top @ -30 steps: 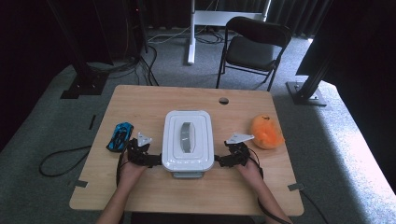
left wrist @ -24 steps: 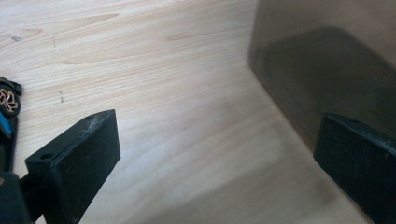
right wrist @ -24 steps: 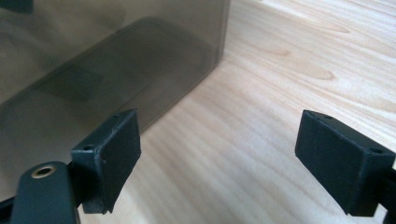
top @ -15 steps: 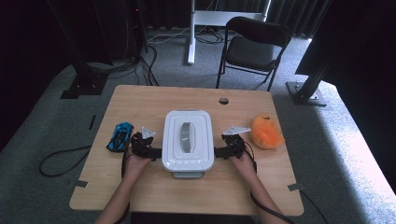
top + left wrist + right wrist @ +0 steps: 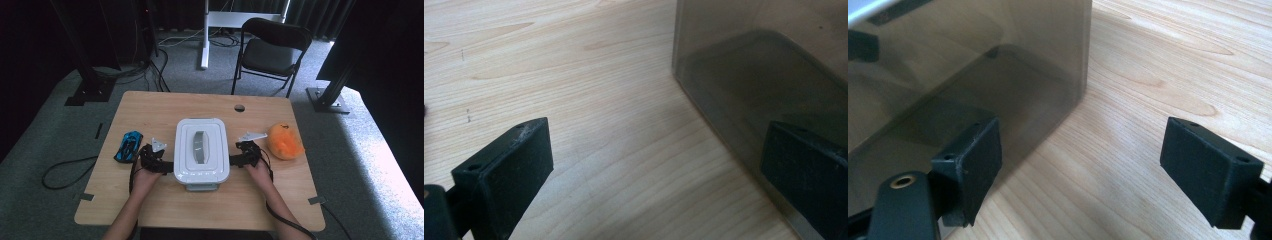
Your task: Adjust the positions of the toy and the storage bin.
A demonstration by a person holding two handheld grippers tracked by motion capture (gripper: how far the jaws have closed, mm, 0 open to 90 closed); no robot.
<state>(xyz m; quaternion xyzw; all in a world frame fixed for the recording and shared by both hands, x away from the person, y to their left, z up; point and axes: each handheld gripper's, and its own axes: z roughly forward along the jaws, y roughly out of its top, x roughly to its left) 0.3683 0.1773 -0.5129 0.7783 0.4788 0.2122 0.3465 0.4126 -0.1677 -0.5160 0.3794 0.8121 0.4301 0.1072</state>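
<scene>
2 spread grippers (image 5: 167,166) (image 5: 235,160) flanking box (image 5: 201,150)

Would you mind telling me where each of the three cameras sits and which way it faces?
High view: above the person's side, looking forward and down on the table; forearms, left tongs and right tongs flank the white-lidded box.
Left gripper view: rides the left tongs, facing the box's smoky side wall; both black jaws apart.
Right gripper view: rides the right tongs, facing the box's opposite wall; jaws apart.
Shared: the box and the wooden tabletop.
</scene>
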